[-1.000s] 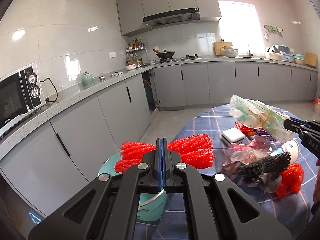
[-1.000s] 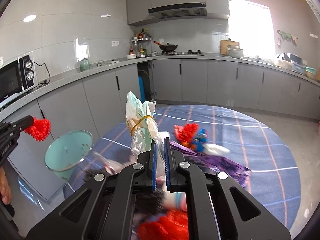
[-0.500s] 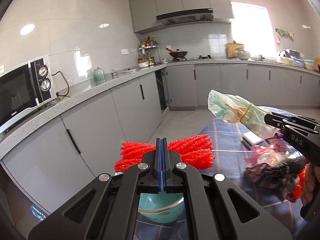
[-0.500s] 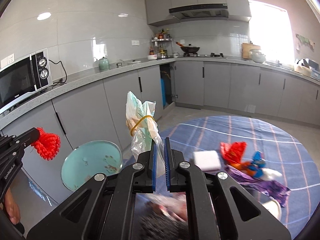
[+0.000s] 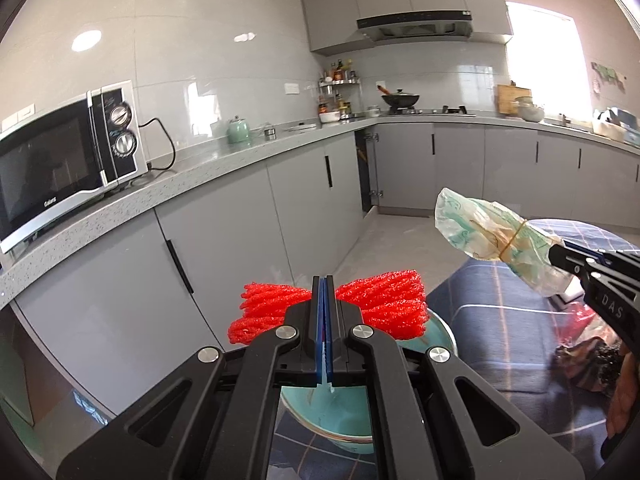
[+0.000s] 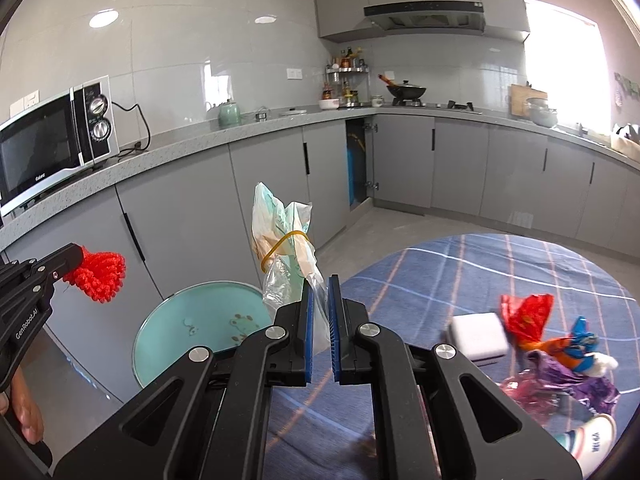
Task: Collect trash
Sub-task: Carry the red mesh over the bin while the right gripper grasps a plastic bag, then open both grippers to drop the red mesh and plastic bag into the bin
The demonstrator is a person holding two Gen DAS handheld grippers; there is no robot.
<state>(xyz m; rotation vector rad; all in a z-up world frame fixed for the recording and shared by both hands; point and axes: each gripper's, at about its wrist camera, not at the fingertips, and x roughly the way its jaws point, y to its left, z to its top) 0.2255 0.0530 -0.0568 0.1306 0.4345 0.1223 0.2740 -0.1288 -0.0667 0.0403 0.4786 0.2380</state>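
Your left tool (image 5: 325, 280) is clamped tight on a red foam net (image 5: 376, 304), which fans out to both sides of the closed pads. It hangs in the air above the near rim of a teal bowl (image 6: 200, 328) that sits at the edge of the desk (image 6: 480, 264).

Your right tool (image 6: 319, 280) grips the lower end of a clear bag (image 6: 286, 236) with a yellow rubber band around its middle; the bag stands up out of the pads, also in the air. In the left view it hangs to the right of the net, well apart from it.

More trash lies on the plaid cloth to your right: a white block (image 6: 478, 338), a red wrapper (image 6: 526, 316) just beside it, and purple and pink wrappers (image 6: 560, 384) nearer you. Grey cabinets and a microwave (image 5: 60, 168) stand beyond the desk.
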